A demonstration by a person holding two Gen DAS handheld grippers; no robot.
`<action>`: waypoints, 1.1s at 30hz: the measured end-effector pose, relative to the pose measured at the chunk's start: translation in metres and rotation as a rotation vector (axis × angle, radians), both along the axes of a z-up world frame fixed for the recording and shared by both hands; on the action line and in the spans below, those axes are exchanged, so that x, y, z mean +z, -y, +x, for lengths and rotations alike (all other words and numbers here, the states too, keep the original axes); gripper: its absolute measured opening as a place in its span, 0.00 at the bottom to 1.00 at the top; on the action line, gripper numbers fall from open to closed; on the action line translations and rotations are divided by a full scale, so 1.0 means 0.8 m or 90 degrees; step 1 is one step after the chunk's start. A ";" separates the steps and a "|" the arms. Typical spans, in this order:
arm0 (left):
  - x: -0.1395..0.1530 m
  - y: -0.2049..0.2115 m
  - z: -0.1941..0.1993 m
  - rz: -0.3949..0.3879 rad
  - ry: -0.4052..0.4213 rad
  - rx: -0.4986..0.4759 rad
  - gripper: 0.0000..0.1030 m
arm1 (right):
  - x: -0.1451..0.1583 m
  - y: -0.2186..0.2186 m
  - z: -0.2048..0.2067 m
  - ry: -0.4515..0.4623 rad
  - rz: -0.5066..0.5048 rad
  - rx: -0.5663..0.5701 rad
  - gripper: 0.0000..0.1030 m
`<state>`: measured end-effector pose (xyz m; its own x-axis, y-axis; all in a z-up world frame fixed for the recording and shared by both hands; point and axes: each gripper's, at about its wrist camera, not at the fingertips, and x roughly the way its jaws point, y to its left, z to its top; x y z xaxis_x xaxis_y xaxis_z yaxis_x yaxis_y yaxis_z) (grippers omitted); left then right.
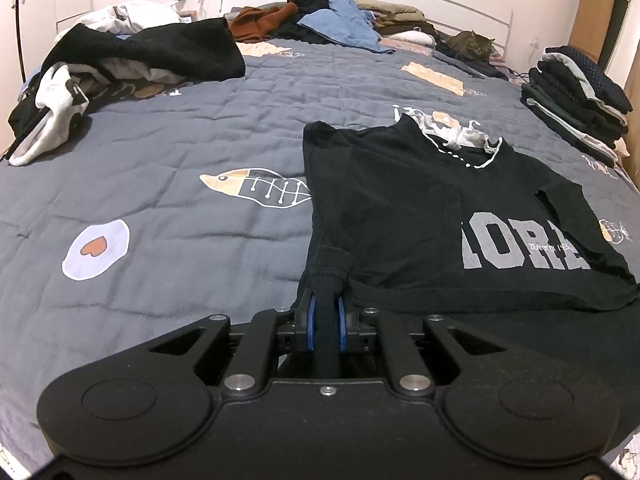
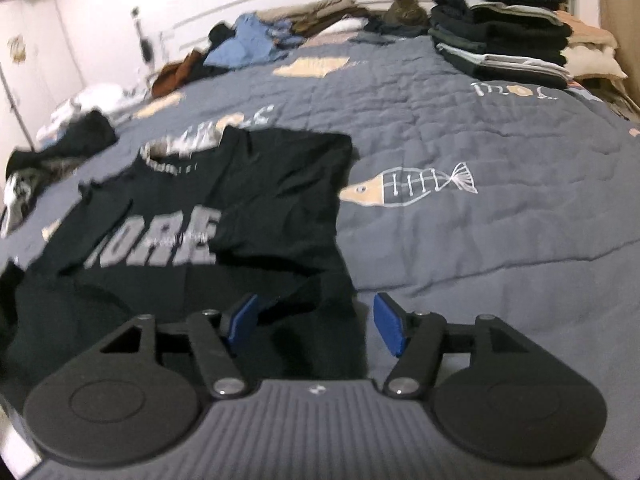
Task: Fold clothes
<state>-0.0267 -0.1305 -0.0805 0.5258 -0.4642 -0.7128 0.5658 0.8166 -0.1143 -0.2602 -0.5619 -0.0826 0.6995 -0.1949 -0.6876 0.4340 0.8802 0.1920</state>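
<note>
- The left tool (image 1: 326,312) is level and low over the bed, pointing toward the headboard; its blue pads (image 1: 313,320) are pressed together on a bunched fold of the black T-shirt (image 1: 400,208).
- The pinched fabric runs back between the fingers toward the tool body and rises in a hemmed lump just ahead of the tips.
- The T-shirt lies ahead and to the right of the left tool, spread on the grey quilt (image 1: 180,128), its left side folded inward over part of the grey lettering, collar at the far end.
- The right tool (image 2: 314,326) is also low and level, tilted slightly; its blue pads (image 2: 388,328) stand spread apart and hold nothing.
- In the right wrist view, which is blurred, the T-shirt (image 2: 260,184) lies ahead and left of the tool; its near edge passes between the spread fingers, nearer the left pad. Contact there cannot be told.
- A stack of folded clothes (image 2: 500,36) stands far ahead and right of the right tool, well apart from the T-shirt.
- A heap of unfolded clothes (image 1: 132,56) lies far ahead and left of the left tool; a second heap (image 1: 340,16) lies against the headboard (image 1: 460,4).
- A cat (image 1: 474,46) rests at the far right of the bed, near the headboard.
</note>
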 end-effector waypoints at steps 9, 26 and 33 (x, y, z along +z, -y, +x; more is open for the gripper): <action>-0.001 0.002 0.000 0.006 0.000 0.000 0.11 | -0.014 -0.003 0.008 -0.047 -0.056 0.042 0.61; -0.005 0.005 0.003 0.014 -0.005 0.002 0.11 | -0.021 0.009 0.026 0.016 0.033 0.021 0.12; -0.005 0.004 0.003 0.016 -0.006 0.002 0.12 | 0.000 0.016 0.014 0.049 0.072 0.007 0.11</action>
<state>-0.0246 -0.1341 -0.0845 0.5201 -0.4444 -0.7294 0.5627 0.8207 -0.0987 -0.2491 -0.5749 -0.0828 0.7528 -0.1113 -0.6488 0.4044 0.8558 0.3225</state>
